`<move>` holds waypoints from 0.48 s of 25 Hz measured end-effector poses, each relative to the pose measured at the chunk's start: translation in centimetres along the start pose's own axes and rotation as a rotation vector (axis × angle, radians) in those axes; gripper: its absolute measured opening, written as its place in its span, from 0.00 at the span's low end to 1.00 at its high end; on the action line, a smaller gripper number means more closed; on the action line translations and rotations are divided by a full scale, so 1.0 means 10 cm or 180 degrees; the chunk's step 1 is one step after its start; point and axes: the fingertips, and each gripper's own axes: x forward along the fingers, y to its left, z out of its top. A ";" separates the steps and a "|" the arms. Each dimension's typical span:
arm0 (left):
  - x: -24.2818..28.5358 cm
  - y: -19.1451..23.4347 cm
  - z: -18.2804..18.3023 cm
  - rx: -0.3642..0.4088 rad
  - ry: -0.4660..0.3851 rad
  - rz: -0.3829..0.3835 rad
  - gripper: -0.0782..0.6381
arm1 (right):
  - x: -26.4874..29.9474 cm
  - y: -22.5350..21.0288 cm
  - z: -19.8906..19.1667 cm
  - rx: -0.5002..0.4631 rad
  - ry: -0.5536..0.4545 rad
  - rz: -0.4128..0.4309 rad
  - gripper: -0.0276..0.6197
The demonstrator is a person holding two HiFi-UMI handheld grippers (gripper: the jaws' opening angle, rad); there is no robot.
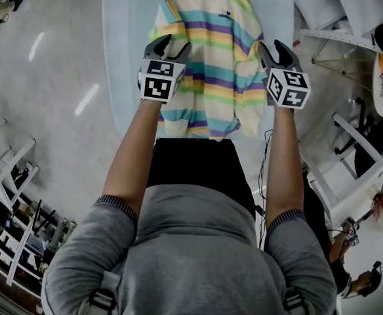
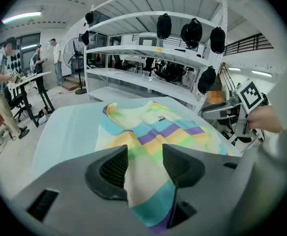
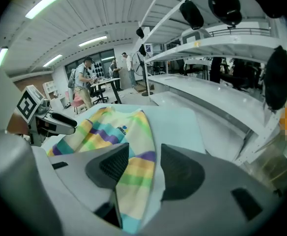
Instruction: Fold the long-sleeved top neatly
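Long-sleeved top [image 1: 208, 51]: chest print [image 1: 225, 16] is showing too small to read. The left gripper [image 2: 144, 154] and right gripper [image 3: 144, 151] are each covering most of its near part in their own views.
Table [image 1: 122, 58]: the far end is running off the picture's edge, and the near edge is lying under the top's hem.

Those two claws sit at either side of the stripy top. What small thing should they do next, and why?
Probably close both on the cloth. The left gripper and right gripper each sit at a side edge of the striped top on the table, jaws apart with fabric between them but seemingly not pinched, so it can't be lifted or folded over yet.
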 end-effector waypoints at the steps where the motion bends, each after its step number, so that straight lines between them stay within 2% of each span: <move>1: 0.04 0.01 -0.02 -0.0001 0.0010 0.0023 0.45 | 0.02 -0.05 -0.06 0.0055 0.0040 -0.0014 0.37; 5: 0.19 0.09 -0.08 0.0016 0.0055 0.0211 0.44 | 0.16 -0.16 -0.24 0.0170 0.0219 0.0019 0.40; 9: 0.23 0.26 -0.11 0.0025 0.0069 0.0541 0.28 | 0.35 -0.08 -0.29 0.0024 0.0375 0.0120 0.43; 12: 0.17 0.37 -0.15 0.0061 0.0072 0.0664 0.15 | 0.44 -0.02 -0.33 -0.0177 0.0476 0.0091 0.41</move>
